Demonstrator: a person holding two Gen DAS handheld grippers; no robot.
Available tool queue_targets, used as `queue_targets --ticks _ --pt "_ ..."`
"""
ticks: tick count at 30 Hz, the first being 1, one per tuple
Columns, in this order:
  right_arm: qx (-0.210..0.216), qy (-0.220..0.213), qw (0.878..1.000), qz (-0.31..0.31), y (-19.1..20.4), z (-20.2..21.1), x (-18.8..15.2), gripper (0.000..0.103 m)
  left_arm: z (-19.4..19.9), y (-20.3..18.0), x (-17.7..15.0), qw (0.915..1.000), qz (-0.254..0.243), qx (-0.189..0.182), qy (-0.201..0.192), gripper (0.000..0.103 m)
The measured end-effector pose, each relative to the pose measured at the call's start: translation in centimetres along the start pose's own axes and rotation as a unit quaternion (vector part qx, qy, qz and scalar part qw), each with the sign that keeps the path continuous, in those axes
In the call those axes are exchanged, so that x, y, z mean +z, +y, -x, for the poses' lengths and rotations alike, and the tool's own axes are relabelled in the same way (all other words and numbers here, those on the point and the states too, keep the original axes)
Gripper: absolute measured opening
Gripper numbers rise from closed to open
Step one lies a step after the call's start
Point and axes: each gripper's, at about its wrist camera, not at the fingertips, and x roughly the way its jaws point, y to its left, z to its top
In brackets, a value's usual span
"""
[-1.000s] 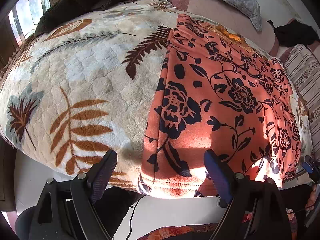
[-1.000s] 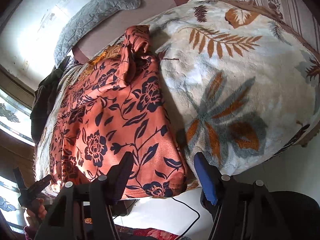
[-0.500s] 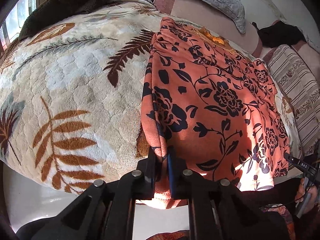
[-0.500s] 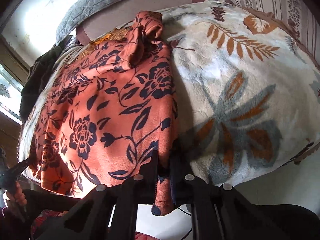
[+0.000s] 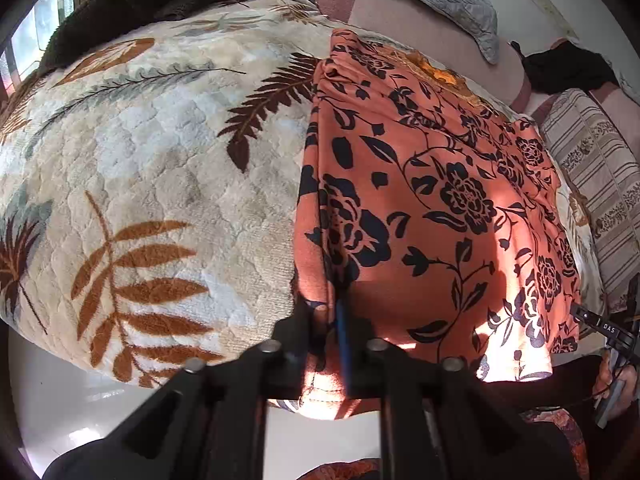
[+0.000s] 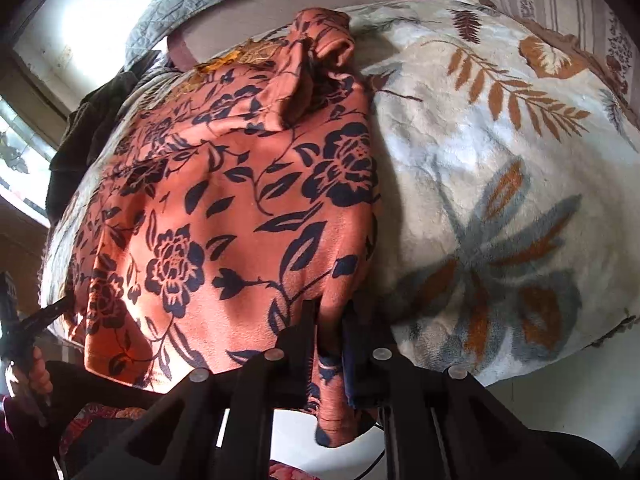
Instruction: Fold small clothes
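Broadly, a leaf-patterned blanket (image 5: 132, 168) is covering the bed, filling the left of the left wrist view. Across it an orange floral garment (image 5: 432, 200) is lying, its long axis running from lower centre away to the upper frame. Both near hem corners are being pinched: the left tongs (image 5: 334, 320) and the right tongs (image 6: 330, 320) are clamping fully closed on fabric, each equally close, the garment stretching ahead.

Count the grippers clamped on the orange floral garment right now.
2. The left gripper pinches the near hem corner of the orange floral garment beside the leaf-print blanket; the right gripper pinches the opposite near corner.
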Motion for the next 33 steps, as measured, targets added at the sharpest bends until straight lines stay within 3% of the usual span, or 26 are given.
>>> queue_targets --ticks 8,12,15,19,23,26,28,29,30,32,33 --pt "0.084 -0.035 0.996 -0.014 0.9 3.9 1.6 0.008 4.7 -2.1 2.6 0.9950 -0.047 -0.062 -0.062 0.007" --pt "0.132 -0.046 0.990 -0.037 0.4 5.8 3.3 0.008 7.5 -2.2 4.9 0.9905 -0.043 -0.089 -0.096 0.007" --pt "0.129 -0.042 0.990 -0.044 -0.1 5.5 3.7 0.008 7.9 -1.9 5.3 0.9893 -0.040 -0.091 -0.106 0.007" --pt "0.128 0.021 0.990 -0.049 -0.5 1.9 2.9 0.008 4.7 -1.5 3.7 0.9946 -0.043 -0.077 -0.056 0.007" --pt "0.088 0.059 0.993 -0.052 -0.5 -1.0 1.4 0.012 0.7 -0.5 1.9 0.9990 -0.038 -0.023 -0.001 0.007" --pt "0.081 0.062 0.993 -0.059 -0.9 -1.4 0.9 0.024 -0.5 0.0 1.5 0.9993 -0.027 -0.020 0.015 0.011" --pt "0.076 0.064 0.993 -0.060 -1.0 -1.5 0.8 0.044 -0.5 -0.2 1.5 0.9991 -0.030 -0.027 0.011 0.011" --pt "0.076 0.068 0.993 -0.066 -1.1 -1.7 0.7 0.069 -0.5 -0.4 1.5 0.9989 -0.033 -0.033 0.011 0.011" --pt "0.084 0.067 0.992 -0.070 -1.0 -1.9 0.6 0.073 -0.6 -0.5 1.4 0.9986 -0.035 -0.037 0.011 0.011" --pt "0.069 0.067 0.995 -0.037 -0.1 -2.2 0.5 0.070 -0.6 -0.5 1.5 0.9988 -0.031 -0.039 0.007 0.009" --pt "0.058 0.066 0.996 -0.022 0.3 -2.2 0.5 0.054 -0.5 -0.4 1.5 0.9989 -0.028 -0.039 0.000 0.008"
